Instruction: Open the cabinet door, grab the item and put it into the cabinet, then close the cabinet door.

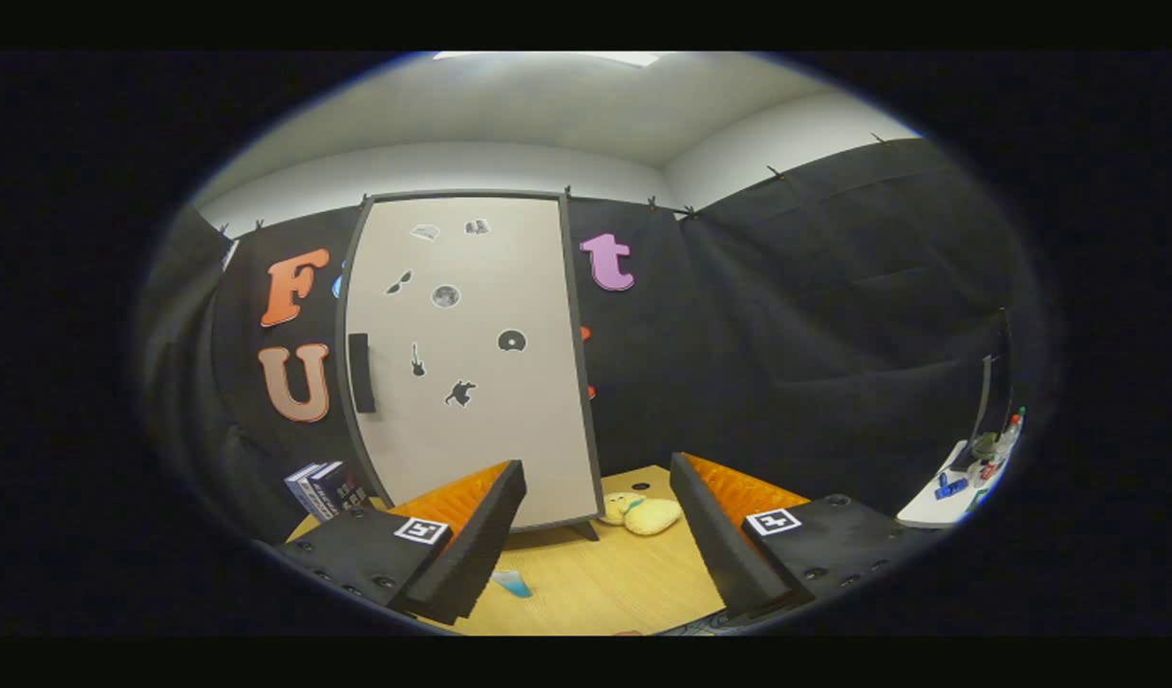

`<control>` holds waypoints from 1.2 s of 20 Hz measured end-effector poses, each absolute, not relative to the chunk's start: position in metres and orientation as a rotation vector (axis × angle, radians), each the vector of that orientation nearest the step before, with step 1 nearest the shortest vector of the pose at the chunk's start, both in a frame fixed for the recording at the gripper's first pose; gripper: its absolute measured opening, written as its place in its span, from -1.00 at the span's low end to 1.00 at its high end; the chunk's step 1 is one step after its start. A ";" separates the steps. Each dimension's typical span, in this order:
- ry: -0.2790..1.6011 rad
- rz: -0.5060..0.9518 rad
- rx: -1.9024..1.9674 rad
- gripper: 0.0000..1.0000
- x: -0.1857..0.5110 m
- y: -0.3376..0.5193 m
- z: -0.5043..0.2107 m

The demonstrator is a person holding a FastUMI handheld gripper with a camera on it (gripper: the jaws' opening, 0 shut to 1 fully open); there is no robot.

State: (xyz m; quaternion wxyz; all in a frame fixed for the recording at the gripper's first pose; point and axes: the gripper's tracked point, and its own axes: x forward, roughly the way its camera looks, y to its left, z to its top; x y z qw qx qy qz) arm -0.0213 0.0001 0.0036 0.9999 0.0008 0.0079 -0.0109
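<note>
Light wooden counter (595,583): tall beige cabinet door (471,363) closed at 11 o'clock. Yellow plush toy (648,514) lies at 12, beyond the gripper (597,540); jaws wide, empty. All steps remain.

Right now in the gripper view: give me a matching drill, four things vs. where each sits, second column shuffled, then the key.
Things:
1. cabinet door
2. yellow plush toy
3. books
4. black handle

Places or states:
A. on the door's left edge, about mid-height
B. on the wooden table, just beyond the open gripper, by the cabinet's right foot
C. shut, upright, stickers on its face
D. standing left of the cabinet, at its base

Pairs: 1-C, 2-B, 3-D, 4-A
</note>
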 end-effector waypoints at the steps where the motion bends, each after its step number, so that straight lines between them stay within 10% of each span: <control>1: 0.016 -0.019 -0.003 0.95 -0.020 0.003 0.003; 24: 0.140 0.339 -0.032 0.95 0.133 0.282 0.017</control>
